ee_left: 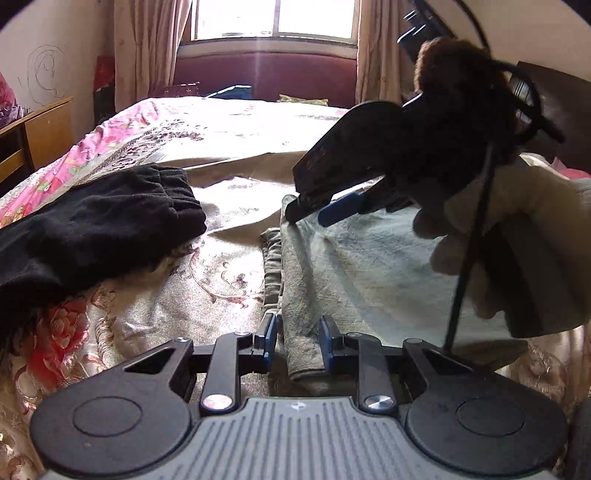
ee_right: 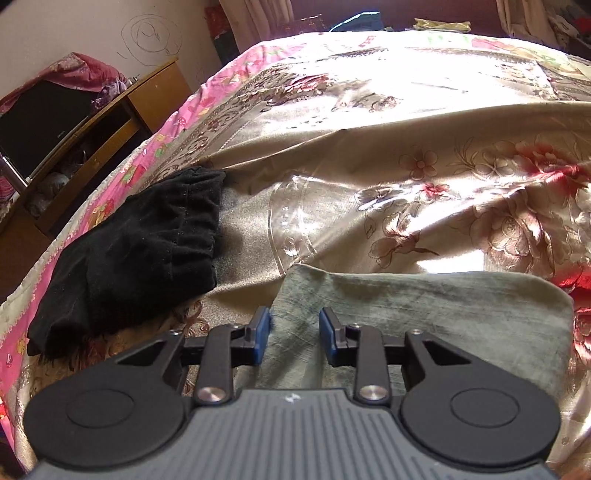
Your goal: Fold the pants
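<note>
Grey-green pants (ee_left: 362,266) lie folded flat on the bed, with a thick folded edge along their left side. My left gripper (ee_left: 299,332) stands at the near end of that edge. Its blue pads (ee_left: 271,332) are apart, and the fold lies loosely between them. My right gripper (ee_left: 306,219), held by a gloved hand (ee_left: 517,229), hovers at the far left corner of the pants. In the right wrist view the right gripper (ee_right: 295,328) is open over the pants (ee_right: 424,314), with cloth under it and nothing pinched.
A folded black garment (ee_left: 99,229) (ee_right: 147,251) lies to the left of the pants on the floral satin bedspread (ee_right: 406,166). A wooden cabinet (ee_right: 110,122) with a dark screen stands beyond the bed's left edge. A window (ee_left: 273,18) with curtains is at the far end.
</note>
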Motion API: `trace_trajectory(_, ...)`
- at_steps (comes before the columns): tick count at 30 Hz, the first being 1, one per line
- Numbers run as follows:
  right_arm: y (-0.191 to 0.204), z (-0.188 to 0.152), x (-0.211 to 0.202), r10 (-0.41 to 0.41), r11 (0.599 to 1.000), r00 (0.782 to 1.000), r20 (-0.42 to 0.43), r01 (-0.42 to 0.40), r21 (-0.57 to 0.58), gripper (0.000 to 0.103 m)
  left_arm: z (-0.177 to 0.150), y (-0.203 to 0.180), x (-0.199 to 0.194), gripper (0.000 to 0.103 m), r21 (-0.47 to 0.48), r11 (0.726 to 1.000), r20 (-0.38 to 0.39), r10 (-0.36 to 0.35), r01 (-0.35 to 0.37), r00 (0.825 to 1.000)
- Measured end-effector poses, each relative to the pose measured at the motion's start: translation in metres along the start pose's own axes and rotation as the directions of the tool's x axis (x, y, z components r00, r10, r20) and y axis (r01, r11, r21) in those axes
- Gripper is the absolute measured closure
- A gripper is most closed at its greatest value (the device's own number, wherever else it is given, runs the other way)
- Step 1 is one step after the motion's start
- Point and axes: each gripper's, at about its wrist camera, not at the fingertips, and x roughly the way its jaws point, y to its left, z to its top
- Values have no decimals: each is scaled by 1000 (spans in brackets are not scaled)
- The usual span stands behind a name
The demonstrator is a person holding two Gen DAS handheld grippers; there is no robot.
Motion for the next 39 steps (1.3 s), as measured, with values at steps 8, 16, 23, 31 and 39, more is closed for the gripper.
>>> trace_trajectory(8,-60,-35,-81,-36,991,989,142,17,131,67,0,-3,-16,61,33,994,33,101,-102,994)
trace_trajectory(16,-123,-52,-67,-110,951,985,132,66,302,65,25,-29,-26,57,120,989,128,77,-92,989)
trace_trajectory(23,-162,-40,-35,12,887,991,131,-71,456,65,9,-95,-7,56,353,927,61,-153,122,986)
trace_trajectory(31,-174,-12,-20,30,893,993,114,-78,443,96,-10,-118,34,60,444,863,-158,-188,240,969)
trace_trajectory(39,-155,-23,-50,-31,923,990,141,-26,385,86,4,-87,2,56,359,917,-77,-157,174,985)
